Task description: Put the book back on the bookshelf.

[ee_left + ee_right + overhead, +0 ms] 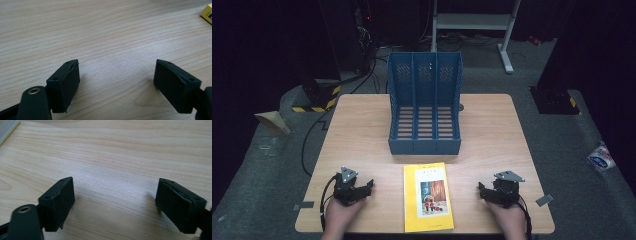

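Note:
A yellow book (428,196) lies flat at the front middle of the wooden table (362,130), cover up, with a picture on it. Behind it stands a blue three-slot file rack (424,107), its slots bare. My left gripper (371,184) rests on the table left of the book, held in a hand, jaws wide apart over bare wood (116,77). A yellow corner of the book (208,13) shows at the far right of the left gripper view. My right gripper (479,190) sits right of the book, also open with nothing between its jaws (115,200).
Past the table's far edge the floor holds a metal stand (472,22), black cables (312,135) and yellow-black striped blocks (319,97). A bit of the book's edge (7,130) shows at the top left of the right gripper view. A small packet (602,157) lies on the floor, right.

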The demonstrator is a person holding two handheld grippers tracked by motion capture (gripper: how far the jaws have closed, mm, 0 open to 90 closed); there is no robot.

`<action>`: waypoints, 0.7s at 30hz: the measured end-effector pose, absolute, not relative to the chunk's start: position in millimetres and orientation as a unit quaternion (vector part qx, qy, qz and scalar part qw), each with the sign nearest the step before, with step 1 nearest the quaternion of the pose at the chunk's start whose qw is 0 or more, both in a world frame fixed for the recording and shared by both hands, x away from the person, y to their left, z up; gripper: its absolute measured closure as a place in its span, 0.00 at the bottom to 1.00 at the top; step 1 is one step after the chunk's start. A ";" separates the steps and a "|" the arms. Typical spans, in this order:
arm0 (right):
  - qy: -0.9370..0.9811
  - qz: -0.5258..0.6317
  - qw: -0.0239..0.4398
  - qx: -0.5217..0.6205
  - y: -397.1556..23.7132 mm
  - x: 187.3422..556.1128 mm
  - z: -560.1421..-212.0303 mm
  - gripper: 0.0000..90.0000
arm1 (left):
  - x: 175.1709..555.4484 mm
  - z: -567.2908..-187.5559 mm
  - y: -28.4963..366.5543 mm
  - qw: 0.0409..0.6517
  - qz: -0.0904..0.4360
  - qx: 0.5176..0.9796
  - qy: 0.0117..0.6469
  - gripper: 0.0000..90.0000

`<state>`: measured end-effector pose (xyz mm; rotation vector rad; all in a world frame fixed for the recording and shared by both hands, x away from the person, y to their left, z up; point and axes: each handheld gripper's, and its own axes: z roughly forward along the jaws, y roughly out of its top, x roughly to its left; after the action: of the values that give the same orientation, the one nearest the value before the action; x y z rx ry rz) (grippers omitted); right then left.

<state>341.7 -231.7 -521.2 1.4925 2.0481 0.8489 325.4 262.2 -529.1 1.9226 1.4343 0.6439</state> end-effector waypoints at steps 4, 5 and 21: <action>0.737 0.330 0.235 0.542 -232.0 337.1 -516.1 0.26 | 325.9 -528.1 263.4 0.324 0.238 0.740 0.539 0.23; 0.738 0.336 0.237 0.535 -231.8 336.3 -514.4 0.27 | 325.9 -527.6 263.9 0.322 0.236 0.741 0.539 0.24; 0.758 0.403 0.184 0.478 -185.4 314.1 -497.1 0.34 | 307.8 -514.0 206.0 0.398 0.176 0.763 0.477 0.42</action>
<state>314.1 -185.4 -497.1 1.3475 2.1377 1.1365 307.8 206.0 -514.0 1.9323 1.2080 0.4465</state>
